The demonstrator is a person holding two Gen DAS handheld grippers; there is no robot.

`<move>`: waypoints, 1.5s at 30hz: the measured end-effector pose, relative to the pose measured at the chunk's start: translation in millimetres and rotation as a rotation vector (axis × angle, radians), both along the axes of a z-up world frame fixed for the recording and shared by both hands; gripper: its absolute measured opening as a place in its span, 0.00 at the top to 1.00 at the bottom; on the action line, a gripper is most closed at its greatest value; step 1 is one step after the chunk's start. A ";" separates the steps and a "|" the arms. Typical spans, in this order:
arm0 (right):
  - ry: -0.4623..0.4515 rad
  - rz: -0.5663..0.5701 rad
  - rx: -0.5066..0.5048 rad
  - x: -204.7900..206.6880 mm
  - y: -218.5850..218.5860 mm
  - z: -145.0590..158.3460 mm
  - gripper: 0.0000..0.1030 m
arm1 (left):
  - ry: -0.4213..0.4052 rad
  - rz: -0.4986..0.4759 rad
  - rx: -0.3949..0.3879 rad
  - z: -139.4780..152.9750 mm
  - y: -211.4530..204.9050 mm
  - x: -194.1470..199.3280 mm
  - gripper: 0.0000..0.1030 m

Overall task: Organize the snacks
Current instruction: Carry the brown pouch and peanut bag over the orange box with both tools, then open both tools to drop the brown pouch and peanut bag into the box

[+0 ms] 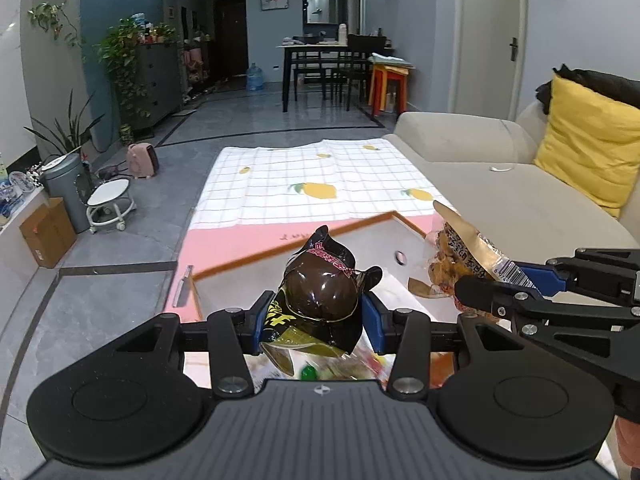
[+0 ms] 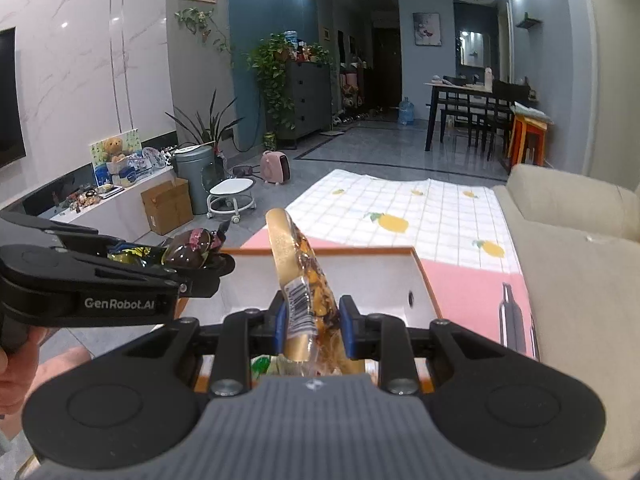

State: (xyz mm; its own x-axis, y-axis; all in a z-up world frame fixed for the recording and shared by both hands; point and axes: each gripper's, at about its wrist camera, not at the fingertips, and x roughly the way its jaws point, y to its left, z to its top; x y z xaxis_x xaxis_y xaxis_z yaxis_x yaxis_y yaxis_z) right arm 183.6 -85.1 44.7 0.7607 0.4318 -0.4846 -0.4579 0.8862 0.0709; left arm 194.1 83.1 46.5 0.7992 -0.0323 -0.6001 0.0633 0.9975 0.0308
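Standing upright, the gold snack packet (image 2: 298,280) sits clenched in the right hand-held gripper (image 2: 312,326), long axis vertical.

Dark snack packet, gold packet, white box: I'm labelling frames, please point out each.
Dark snack packet (image 1: 322,294), left wrist view, its bulging glossy middle.
Gold packet (image 2: 298,300), right wrist view, its barcode label.
White box (image 2: 372,276), right wrist view, its inner wall.

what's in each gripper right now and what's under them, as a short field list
left gripper: shut on dark brown snack pack
right gripper: shut on gold-edged clear snack bag
below: white box with orange rim, open at the top
surface: pink mat, lemon-print checked cloth beyond it
beside: beige sofa with yellow cushion
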 end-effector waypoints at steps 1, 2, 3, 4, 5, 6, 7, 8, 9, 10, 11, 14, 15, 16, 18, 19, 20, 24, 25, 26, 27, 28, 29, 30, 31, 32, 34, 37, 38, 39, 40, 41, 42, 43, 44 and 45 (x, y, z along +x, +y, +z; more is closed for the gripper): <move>-0.007 0.005 -0.008 4.4 4.5 1.3 0.78 | 0.004 0.005 0.004 0.0 2.2 3.9 0.50; -0.013 0.010 -0.018 9.9 9.2 2.1 0.78 | 0.010 0.008 0.007 -0.7 4.3 10.4 0.50; -0.017 0.017 -0.028 14.8 13.1 2.4 0.78 | 0.014 0.011 0.007 -1.5 6.7 13.0 0.50; -0.021 0.023 -0.039 20.1 17.6 2.4 0.78 | 0.021 0.016 0.004 -3.3 9.1 18.6 0.50; -0.023 0.027 -0.053 26.0 22.6 1.6 0.78 | 0.031 0.020 -0.001 -5.3 11.5 22.6 0.50; -0.024 0.030 -0.066 30.8 27.0 0.4 0.78 | 0.045 0.025 -0.008 -8.5 14.3 28.1 0.50; -0.025 0.031 -0.081 36.5 31.3 -1.3 0.78 | 0.060 0.030 -0.013 -11.9 16.6 33.1 0.50; -0.024 0.032 -0.096 42.6 35.5 -3.8 0.78 | 0.077 0.035 -0.017 -16.0 19.0 37.5 0.50; -0.020 0.031 -0.108 48.2 39.4 -6.2 0.78 | 0.096 0.040 -0.017 -21.8 20.5 41.6 0.50; -0.014 0.031 -0.123 54.0 43.5 -9.7 0.78 | 0.113 0.045 -0.014 -27.0 22.0 45.7 0.50; -0.010 0.030 -0.136 58.1 46.3 -12.7 0.78 | 0.129 0.049 -0.012 -31.5 24.5 48.4 0.50; 0.000 0.041 -0.195 68.9 58.4 -25.2 0.78 | 0.183 0.061 -0.009 -47.2 29.8 57.2 0.50; 0.001 0.047 -0.218 71.8 63.4 -29.7 0.78 | 0.201 0.064 -0.013 -52.1 32.6 60.1 0.50; 0.001 0.056 -0.244 74.1 67.3 -35.0 0.78 | 0.216 0.068 -0.014 -56.4 35.0 62.5 0.50; 0.004 0.068 -0.282 79.2 72.2 -43.4 0.78 | 0.245 0.071 -0.005 -65.1 37.2 66.6 0.50; 0.010 0.074 -0.297 82.1 73.4 -47.3 0.78 | 0.257 0.071 0.003 -69.1 37.8 68.1 0.50; 0.017 0.078 -0.311 84.7 73.9 -50.8 0.78 | 0.270 0.069 0.012 -72.7 37.8 69.6 0.50; 0.052 0.094 -0.362 94.0 75.9 -63.3 0.78 | 0.312 0.033 0.086 -86.6 33.3 75.3 0.50; 0.062 0.096 -0.369 95.6 75.2 -65.7 0.78 | 0.317 0.023 0.105 -89.2 31.9 75.4 0.50; 0.070 0.097 -0.376 97.4 74.7 -68.4 0.78 | 0.323 0.015 0.119 -91.9 30.8 75.9 0.50; 0.076 0.097 -0.383 98.2 75.4 -70.9 0.78 | 0.329 0.006 0.129 -94.6 29.8 75.5 0.50; 0.083 0.097 -0.390 99.1 74.9 -73.3 0.78 | 0.337 0.000 0.134 -97.2 29.3 75.2 0.50; 0.091 0.096 -0.397 99.8 76.7 -75.4 0.78 | 0.345 -0.004 0.138 -99.6 28.4 76.0 0.50; 0.098 0.096 -0.403 100.9 77.5 -77.2 0.78 | 0.353 -0.008 0.143 -102.3 27.9 76.2 0.50; 0.105 0.094 -0.411 102.0 78.1 -79.2 0.78 | 0.355 -0.012 0.152 -104.0 26.7 76.5 0.50; 0.111 0.093 -0.420 102.2 79.4 -80.7 0.78 | 0.352 -0.020 0.169 -104.4 24.7 75.6 0.50; 0.127 0.092 -0.434 103.8 85.2 -85.8 0.77 | 0.360 -0.032 0.184 -106.6 21.2 75.5 0.50; 0.137 0.092 -0.454 104.6 88.1 -90.5 0.77 | 0.365 -0.044 0.196 -108.8 18.1 77.6 0.50; 0.139 0.092 -0.458 107.4 87.7 -91.2 0.77 | 0.366 -0.046 0.201 -109.5 17.2 78.7 0.50; 0.141 0.093 -0.459 107.0 88.8 -91.6 0.77 | 0.368 -0.048 0.203 -110.3 16.5 79.8 0.50; 0.144 0.094 -0.459 106.6 88.6 -91.8 0.77 | 0.371 -0.049 0.203 -111.0 16.1 80.1 0.49; 0.147 0.095 -0.457 104.8 88.5 -91.5 0.76 | 0.373 -0.050 0.209 -111.9 15.4 80.5 0.49; 0.152 0.097 -0.454 104.0 88.1 -91.8 0.76 | 0.373 -0.051 0.221 -113.0 14.1 80.2 0.49; 0.157 0.098 -0.451 102.3 87.6 -91.9 0.75 | 0.375 -0.054 0.235 -114.0 12.8 80.4 0.49; 0.163 0.099 -0.448 101.1 87.2 -92.5 0.74 | 0.376 -0.059 0.248 -115.0 11.3 79.8 0.49; 0.168 0.102 -0.445 100.8 86.7 -92.9 0.74 | 0.377 -0.060 0.254 -115.4 11.4 80.6 0.49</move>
